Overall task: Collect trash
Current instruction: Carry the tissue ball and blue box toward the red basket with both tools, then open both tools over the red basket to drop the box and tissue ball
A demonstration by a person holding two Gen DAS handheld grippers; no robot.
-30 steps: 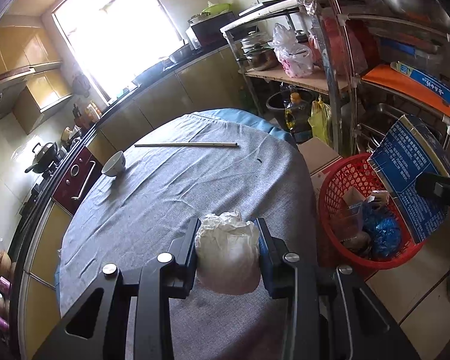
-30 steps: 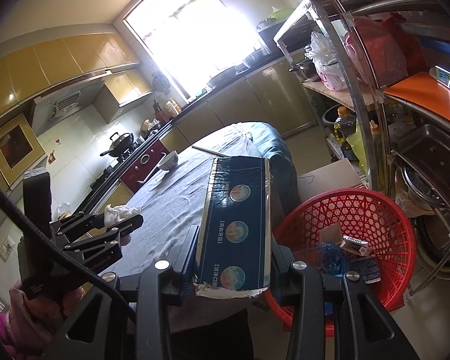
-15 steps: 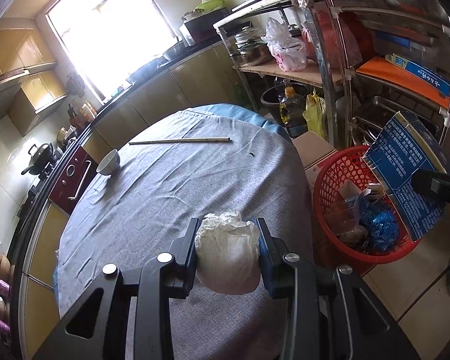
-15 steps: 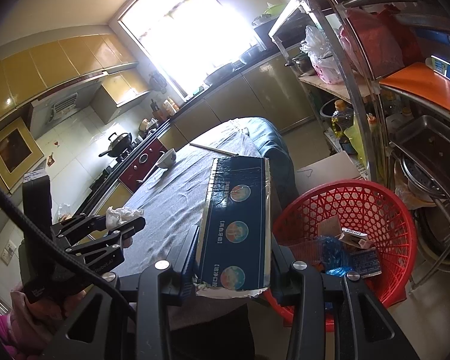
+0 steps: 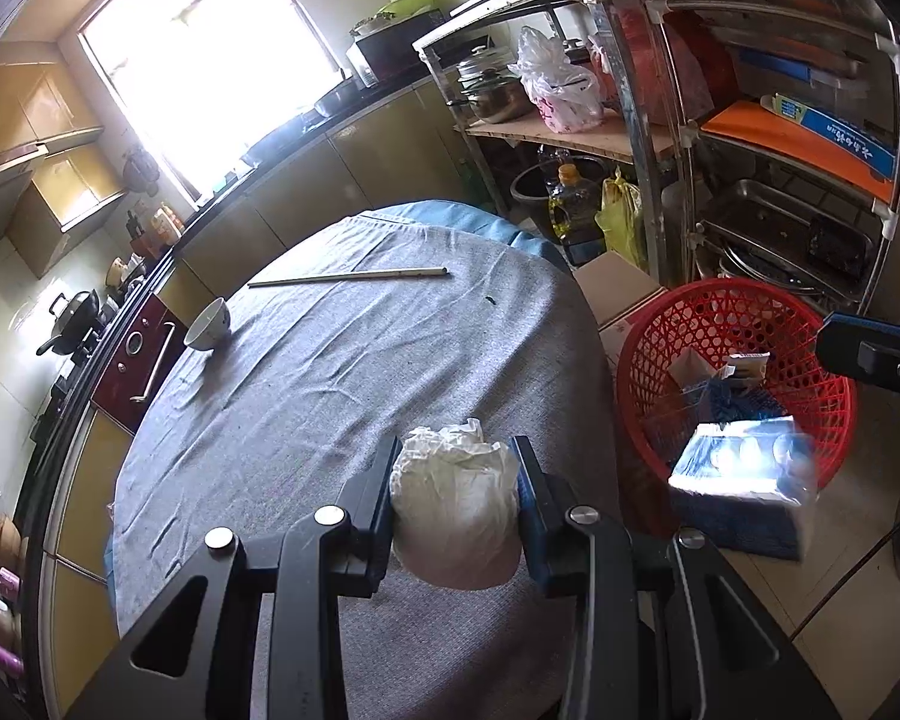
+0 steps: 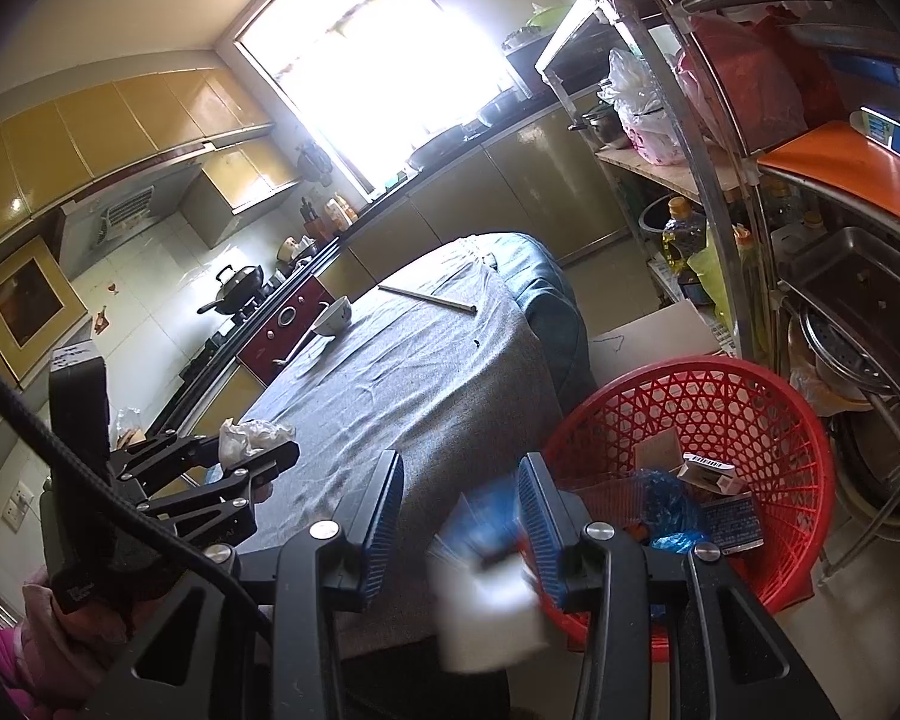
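Note:
My left gripper (image 5: 453,498) is shut on a crumpled white paper wad (image 5: 456,510) above the near edge of the grey-clothed table (image 5: 330,372); it also shows in the right wrist view (image 6: 252,450). My right gripper (image 6: 461,498) is open. A dark blue carton (image 6: 486,570), blurred, is falling below its fingers at the near rim of the red basket (image 6: 720,396). In the left wrist view the carton (image 5: 744,480) is at the basket's (image 5: 690,324) near rim, partly outside. The basket holds several pieces of trash.
A white bowl (image 5: 207,324) and a pair of chopsticks (image 5: 348,277) lie on the far part of the table. A cardboard box (image 5: 615,288) sits on the floor by the basket. A metal shelf rack (image 5: 750,150) stands behind the basket. Counters run along the left.
My right gripper has opened and let go of the blue carton, which drops toward the basket's rim. My left gripper still holds the paper wad and has barely moved.

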